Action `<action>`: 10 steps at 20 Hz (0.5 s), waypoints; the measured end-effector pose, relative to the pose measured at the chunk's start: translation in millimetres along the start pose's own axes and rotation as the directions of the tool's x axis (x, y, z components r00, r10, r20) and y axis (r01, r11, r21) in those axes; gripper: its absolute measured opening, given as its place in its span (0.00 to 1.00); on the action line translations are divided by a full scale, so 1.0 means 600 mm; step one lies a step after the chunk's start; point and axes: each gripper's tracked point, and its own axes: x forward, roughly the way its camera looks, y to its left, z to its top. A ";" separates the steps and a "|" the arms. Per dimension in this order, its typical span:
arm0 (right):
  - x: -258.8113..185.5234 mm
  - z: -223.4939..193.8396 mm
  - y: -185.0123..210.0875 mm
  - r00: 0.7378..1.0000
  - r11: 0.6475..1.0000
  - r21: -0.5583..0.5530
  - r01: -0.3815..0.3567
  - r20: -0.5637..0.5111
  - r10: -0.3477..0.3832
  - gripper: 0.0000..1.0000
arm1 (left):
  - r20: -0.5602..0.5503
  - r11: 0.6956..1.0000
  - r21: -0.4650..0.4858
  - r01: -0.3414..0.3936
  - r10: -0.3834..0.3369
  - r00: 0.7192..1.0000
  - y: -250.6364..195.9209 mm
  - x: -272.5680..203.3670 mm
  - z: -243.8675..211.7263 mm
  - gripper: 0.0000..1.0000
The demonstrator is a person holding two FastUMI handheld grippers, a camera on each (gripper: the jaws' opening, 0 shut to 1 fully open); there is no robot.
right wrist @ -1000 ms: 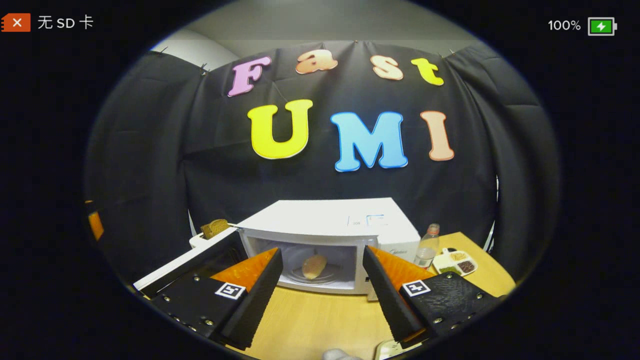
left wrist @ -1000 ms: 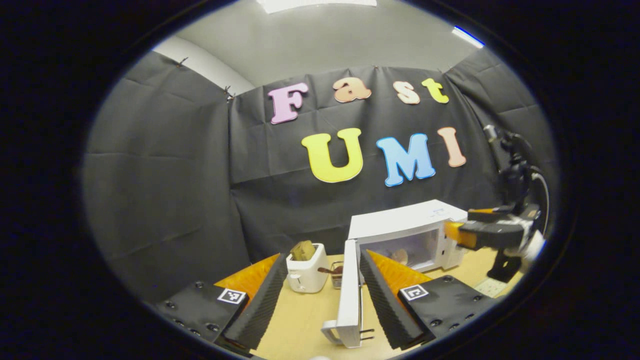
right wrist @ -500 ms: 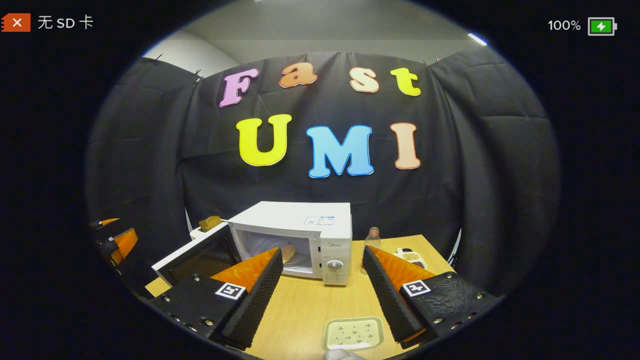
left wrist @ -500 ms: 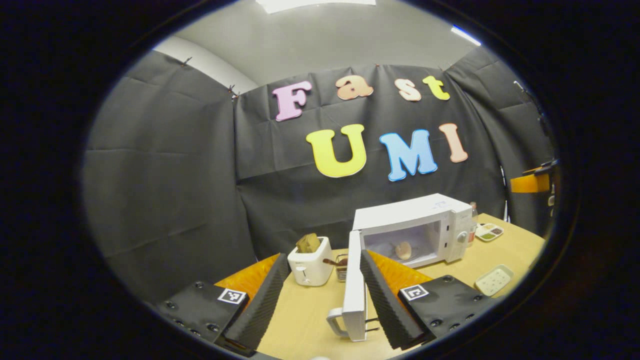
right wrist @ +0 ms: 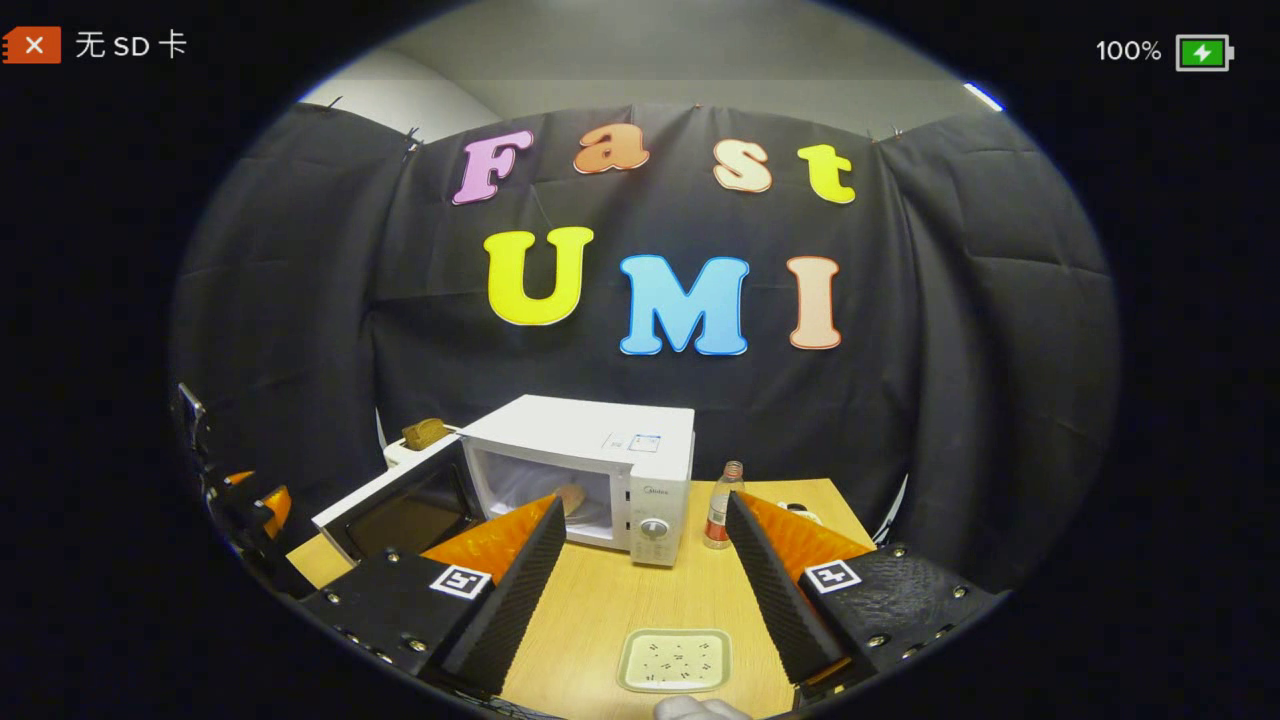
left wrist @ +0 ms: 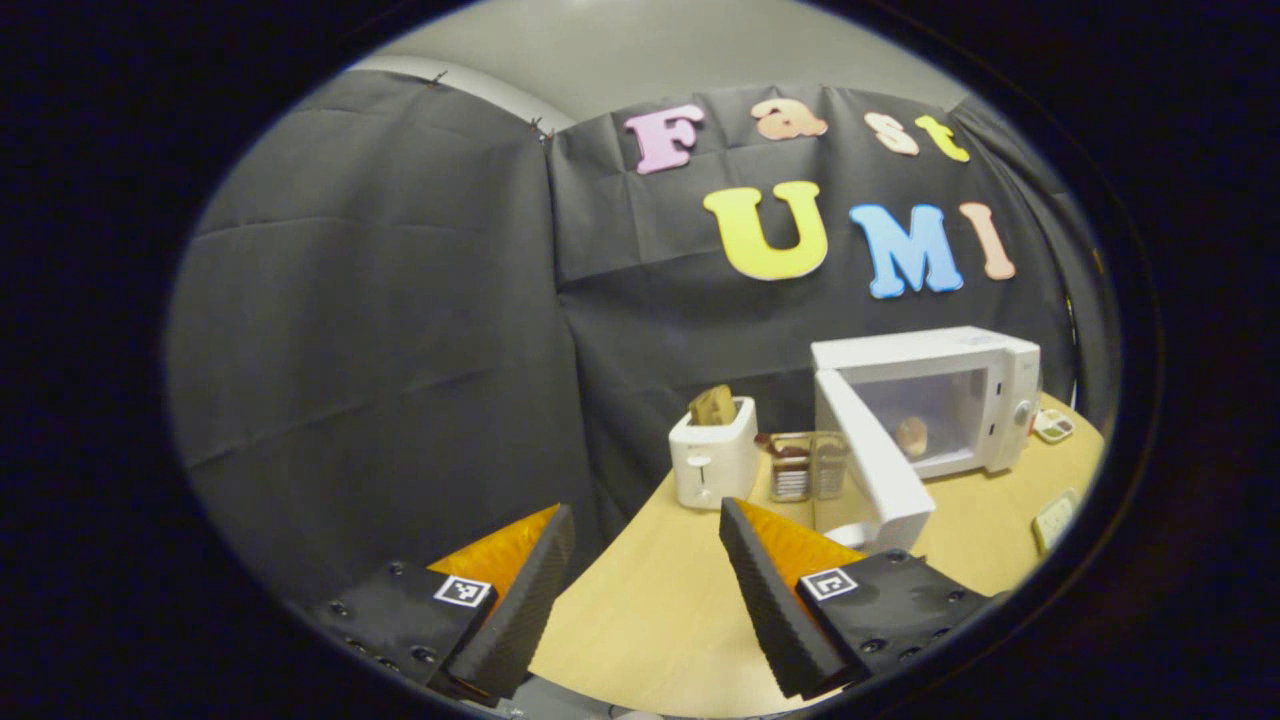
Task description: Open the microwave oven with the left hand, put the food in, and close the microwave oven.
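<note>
Microwave (left wrist: 930,400) work is two-thirds done, I judge. Left gripper (left wrist: 640,585) is spread and grasps nothing, just short of the door (left wrist: 875,470), which hangs open toward it. Right gripper (right wrist: 645,590) is likewise spread and bare, over the table (right wrist: 650,600) above a small tray (right wrist: 675,660), well back from the oven. Food (left wrist: 911,436) sits inside the cavity. Only closing the door is left.
</note>
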 end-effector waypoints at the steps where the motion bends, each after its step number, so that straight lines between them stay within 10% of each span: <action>1: 0.001 0.004 -0.001 1.000 1.000 -0.018 0.003 -0.002 -0.003 0.94 | -0.029 1.000 0.000 0.009 -0.009 1.000 -0.008 0.009 -0.026 1.00; 10: 0.010 -0.009 0.013 0.999 0.999 -0.037 -0.023 -0.033 0.022 0.96 | -0.063 0.991 0.074 0.107 -0.103 0.993 -0.102 0.026 -0.057 1.00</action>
